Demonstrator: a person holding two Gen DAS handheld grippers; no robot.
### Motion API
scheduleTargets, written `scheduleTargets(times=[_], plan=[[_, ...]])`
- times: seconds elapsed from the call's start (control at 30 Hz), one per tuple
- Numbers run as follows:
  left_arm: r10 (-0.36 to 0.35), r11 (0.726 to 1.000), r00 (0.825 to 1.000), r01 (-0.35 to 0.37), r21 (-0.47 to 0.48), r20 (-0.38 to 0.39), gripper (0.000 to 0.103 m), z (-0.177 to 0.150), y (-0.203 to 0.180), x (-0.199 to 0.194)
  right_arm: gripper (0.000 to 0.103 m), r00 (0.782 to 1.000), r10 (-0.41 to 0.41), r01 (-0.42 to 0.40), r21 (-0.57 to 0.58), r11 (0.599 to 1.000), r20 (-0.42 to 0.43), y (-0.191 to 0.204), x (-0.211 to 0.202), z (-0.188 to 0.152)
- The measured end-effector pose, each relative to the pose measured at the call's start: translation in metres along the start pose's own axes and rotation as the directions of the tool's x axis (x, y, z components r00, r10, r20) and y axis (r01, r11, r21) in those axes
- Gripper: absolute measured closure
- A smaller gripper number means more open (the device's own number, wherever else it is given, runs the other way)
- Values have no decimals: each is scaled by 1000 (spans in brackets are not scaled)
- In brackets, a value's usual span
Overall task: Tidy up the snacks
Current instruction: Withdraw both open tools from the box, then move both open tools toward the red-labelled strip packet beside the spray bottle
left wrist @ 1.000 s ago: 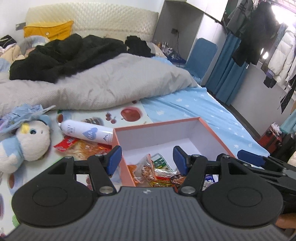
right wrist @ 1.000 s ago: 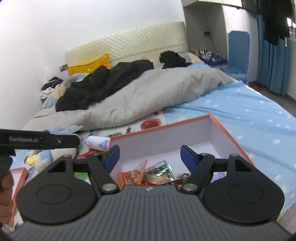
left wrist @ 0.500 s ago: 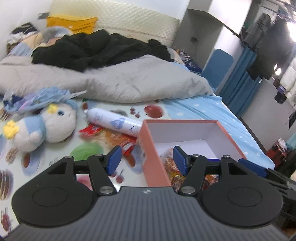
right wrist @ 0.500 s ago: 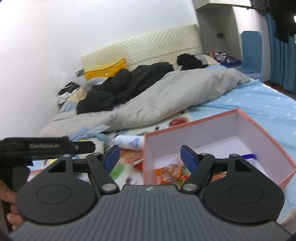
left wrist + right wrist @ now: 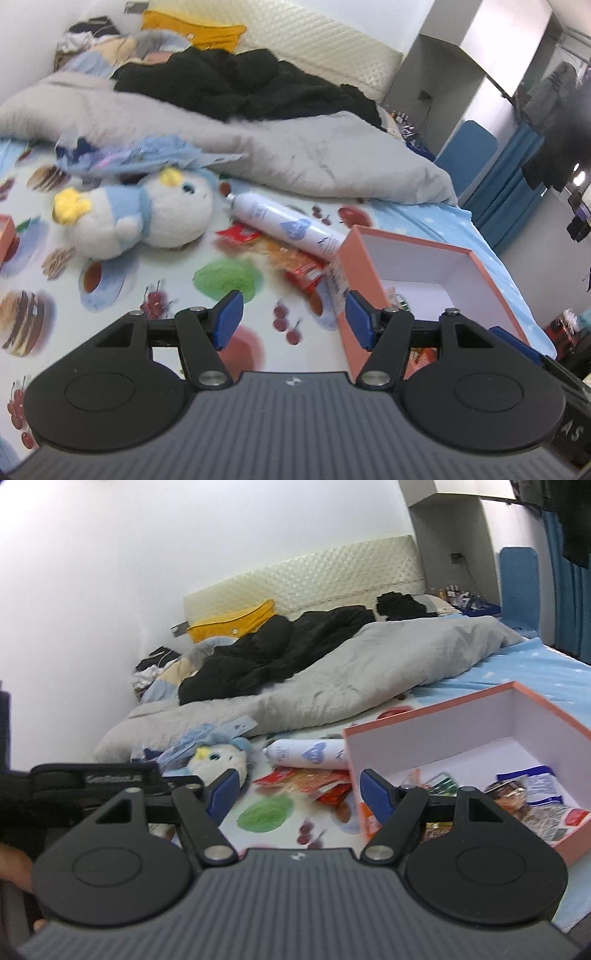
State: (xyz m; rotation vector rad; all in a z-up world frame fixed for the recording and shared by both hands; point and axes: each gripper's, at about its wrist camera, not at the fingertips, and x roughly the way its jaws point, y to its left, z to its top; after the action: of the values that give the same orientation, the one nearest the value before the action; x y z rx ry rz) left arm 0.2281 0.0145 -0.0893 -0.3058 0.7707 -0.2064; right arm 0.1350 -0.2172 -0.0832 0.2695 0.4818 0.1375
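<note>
A salmon-pink box (image 5: 373, 258) (image 5: 461, 705) with a white inside stands open on the fruit-print sheet, with several snack packets (image 5: 532, 797) in its bottom. Red and orange snack packets (image 5: 284, 254) (image 5: 314, 781) lie loose on the sheet just left of the box, under a white spray can (image 5: 284, 225) (image 5: 308, 753). My left gripper (image 5: 291, 319) is open and empty, hovering over the sheet near the box's left wall. The right gripper (image 5: 297, 792) is open and empty too, in front of the loose packets. The left gripper's body shows at the left edge of the right wrist view.
A white and blue plush toy (image 5: 147, 218) (image 5: 218, 758) lies left of the can. A grey duvet (image 5: 295, 155) and black clothes (image 5: 251, 88) are piled behind. Another pink box corner (image 5: 5, 236) sits at the far left. A chair (image 5: 465, 155) and curtains stand right of the bed.
Both grippers have swung left, away from above the box toward the loose packets and the plush toy. The box now sits at the right of both views. Jaws unchanged.
</note>
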Motion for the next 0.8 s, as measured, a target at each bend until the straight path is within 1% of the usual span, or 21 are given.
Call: scheduleTargets(times=[0.13,0.2,0.33,0.47,0.63,0.73,0.77,0.8], plan=[[2,999,1000,-2,-37,-23,36,-3,23,17,30,1000,-24,23,-86,996,-10,19,13,-12],[9,998,999,-11,-57,-42,36,-3,34,31,31,999,-31,27,-122,992,-34,27,23,-20],[-16,994,997,8,-110,-75,36,-1,57,57,31,996,-37,22,-182,983,-80,40,44,-36],[-41,986,992,21,-164,-115,36,4,77,91,33,990,-61,30,-229,973,-129,49,71,-51],[-86,974,983,49,-222,-161,36,13,94,139,33,978,-133,83,-282,956,-163,54,119,-71],[-124,965,975,75,-253,-185,36,21,101,169,33,966,-188,132,-287,949,-177,52,149,-80],[-135,964,972,83,-253,-193,36,25,102,178,33,961,-204,147,-279,949,-187,50,160,-82],[-141,968,968,91,-232,-208,37,29,101,190,33,957,-217,161,-268,950,-194,48,170,-83]])
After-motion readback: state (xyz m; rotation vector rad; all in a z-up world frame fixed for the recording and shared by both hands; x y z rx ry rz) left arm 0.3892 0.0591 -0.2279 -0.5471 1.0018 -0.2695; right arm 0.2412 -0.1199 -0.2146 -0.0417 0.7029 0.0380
